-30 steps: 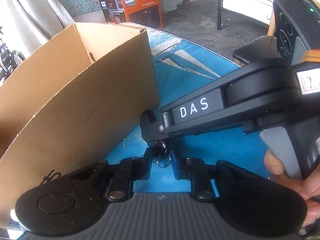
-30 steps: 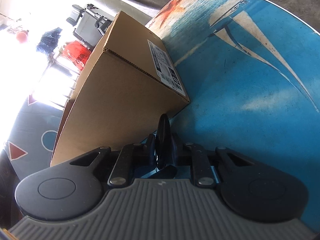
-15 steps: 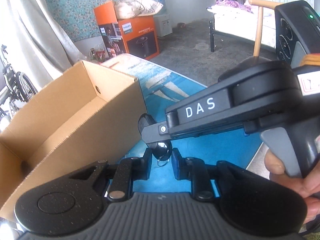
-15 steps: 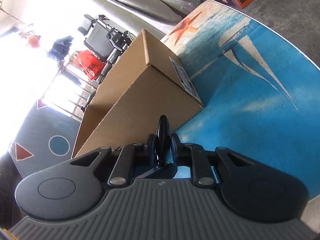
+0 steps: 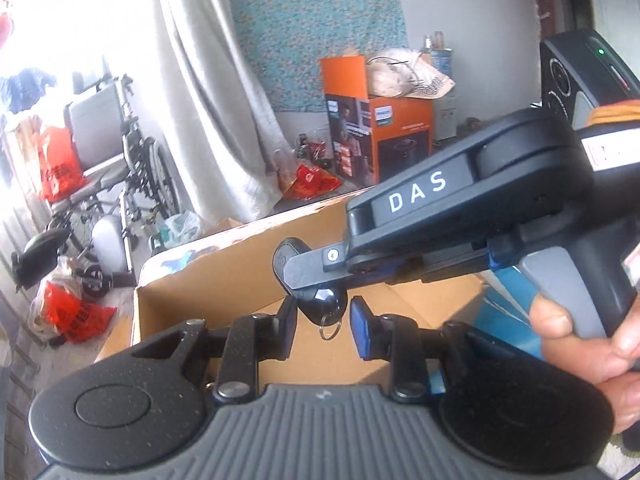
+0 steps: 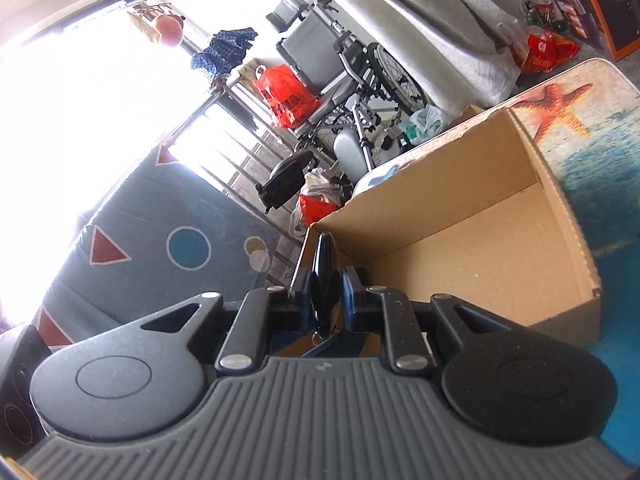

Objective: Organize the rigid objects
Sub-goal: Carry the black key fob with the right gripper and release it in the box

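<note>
Your right gripper (image 6: 326, 294) is clamped on the black key fob (image 6: 325, 276), holding it over the open cardboard box (image 6: 480, 240). Your left gripper (image 5: 323, 322) has just been opening; its blue pads (image 5: 360, 330) stand clear either side of the fob's metal ring (image 5: 330, 328), pressing nothing.

Open cardboard box (image 6: 480, 264) sits on ocean-print table (image 6: 600, 148) w/ starfish.
</note>
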Tool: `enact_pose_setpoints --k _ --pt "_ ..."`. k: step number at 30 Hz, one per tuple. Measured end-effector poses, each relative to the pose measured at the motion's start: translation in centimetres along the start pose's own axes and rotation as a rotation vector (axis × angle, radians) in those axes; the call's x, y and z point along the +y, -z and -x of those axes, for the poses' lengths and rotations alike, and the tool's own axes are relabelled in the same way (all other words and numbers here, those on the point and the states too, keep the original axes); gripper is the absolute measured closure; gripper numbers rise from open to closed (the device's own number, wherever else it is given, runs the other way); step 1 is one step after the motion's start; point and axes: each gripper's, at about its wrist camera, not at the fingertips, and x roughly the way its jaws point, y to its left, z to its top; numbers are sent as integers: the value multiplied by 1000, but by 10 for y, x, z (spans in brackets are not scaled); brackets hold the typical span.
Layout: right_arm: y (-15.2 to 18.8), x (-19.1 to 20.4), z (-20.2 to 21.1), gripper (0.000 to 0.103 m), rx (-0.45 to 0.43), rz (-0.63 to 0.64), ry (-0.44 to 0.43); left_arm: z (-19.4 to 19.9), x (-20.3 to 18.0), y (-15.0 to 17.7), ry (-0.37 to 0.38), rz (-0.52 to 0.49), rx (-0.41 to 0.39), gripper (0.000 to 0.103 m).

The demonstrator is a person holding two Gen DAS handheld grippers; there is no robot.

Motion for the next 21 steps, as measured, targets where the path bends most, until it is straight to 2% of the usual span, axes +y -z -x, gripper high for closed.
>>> enact_pose_setpoints --k 4,9,15,21 --pt "-32 0 -76 88 183 -88 -9 -28 59 -6 -18 118 99 71" --pt "-48 -14 -170 88 356 -171 75 -51 107 4 -78 204 193 72" --pt "-44 -36 -244 88 454 -186 181 -67 127 13 -88 246 247 72" --pt "-32 -42 -279 84 516 -194 215 -67 121 13 -81 243 252 72"
